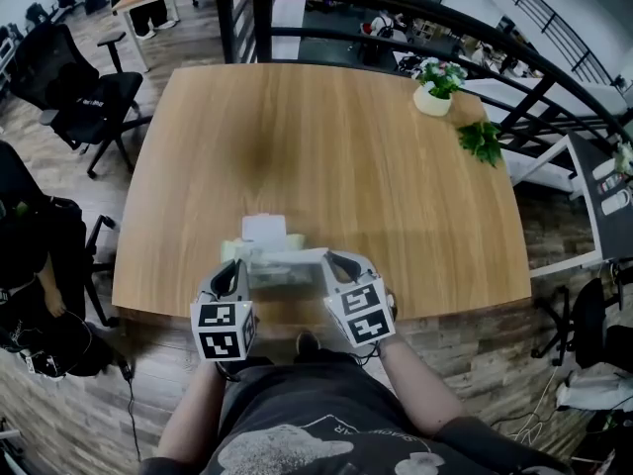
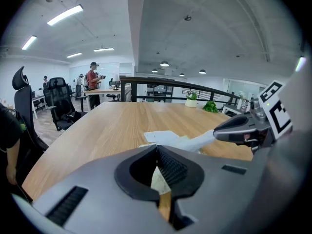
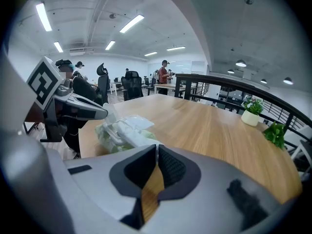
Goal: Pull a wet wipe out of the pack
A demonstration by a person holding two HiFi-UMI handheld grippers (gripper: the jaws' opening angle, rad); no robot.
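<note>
A wide wooden counter [image 1: 346, 166] fills the middle of the head view. A dark metal railing [image 1: 396, 8] curves behind its far edge, and a black office chair [image 1: 84, 92] stands on the floor to the left. The person's forearms reach in from the bottom edge, each holding a grey tool with a marker cube on its back.

The left tool [image 1: 230, 277] sits over the left end of the wet wipe pack [image 1: 265, 255]. Its own view shows the jaws together. From the right gripper view its tip meets the pack's end, where a bit of pale wrapper rises into it, so it looks pinched shut on the wrapper.

The right tool [image 1: 341, 263] is just right of the pack, jaws closed on the end of a white wipe [image 2: 200, 139]. The wipe stretches as a twisted strip from the pack's opening to that tool's tip.

The pack, pale green and white, lies near the counter's front edge between the two tools. Its white lid flap [image 1: 264, 229] is folded open toward the far side.

At the far right corner of the counter stand a small potted plant [image 1: 435, 85] in a white pot and, near it, a loose leafy sprig [image 1: 482, 139], both well apart from the pack.
</note>
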